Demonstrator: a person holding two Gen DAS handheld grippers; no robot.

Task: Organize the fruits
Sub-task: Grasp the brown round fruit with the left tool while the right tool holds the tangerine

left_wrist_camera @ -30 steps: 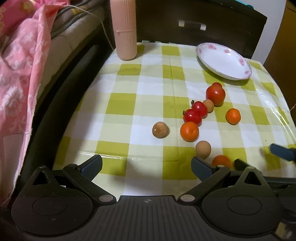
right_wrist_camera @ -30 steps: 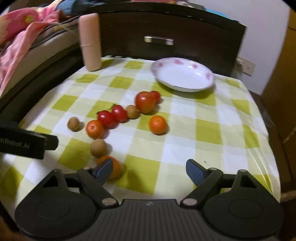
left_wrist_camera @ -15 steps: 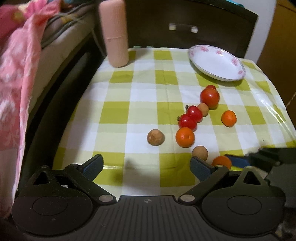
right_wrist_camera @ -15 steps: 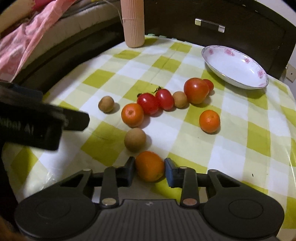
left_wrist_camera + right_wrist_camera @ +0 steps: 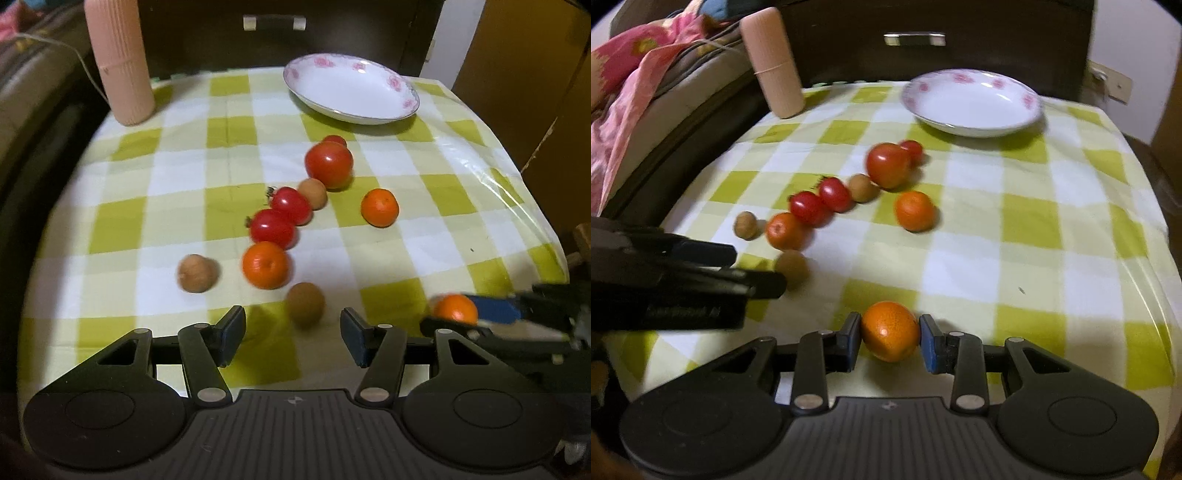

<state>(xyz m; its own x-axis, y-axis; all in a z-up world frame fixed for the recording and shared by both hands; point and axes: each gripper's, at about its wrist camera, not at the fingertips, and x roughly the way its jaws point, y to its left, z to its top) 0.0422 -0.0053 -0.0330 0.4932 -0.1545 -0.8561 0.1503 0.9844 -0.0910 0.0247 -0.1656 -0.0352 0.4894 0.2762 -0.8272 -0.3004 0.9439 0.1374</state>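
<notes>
My right gripper [image 5: 889, 341] is shut on an orange mandarin [image 5: 890, 330] and holds it just above the checked tablecloth; it also shows in the left wrist view [image 5: 455, 309]. My left gripper [image 5: 293, 332] is open, its jaws on either side of a brown longan [image 5: 306, 302] that lies just ahead of them. On the cloth lie a big tomato [image 5: 328, 164], two cherry tomatoes [image 5: 280, 218], two more mandarins [image 5: 265, 264] [image 5: 379, 207] and two more longans [image 5: 195, 273]. A white flowered plate [image 5: 351, 88] stands empty at the back.
A tall pink ribbed cylinder [image 5: 118, 62] stands at the back left corner. A dark drawer front [image 5: 273, 26] rises behind the table. A pink floral cloth [image 5: 624, 85] lies on the bed at left. The table's right edge [image 5: 532, 206] drops off.
My right gripper closed on the near mandarin and lifted it slightly to the right. My left gripper moved forward and right, narrowing around the near longan.
</notes>
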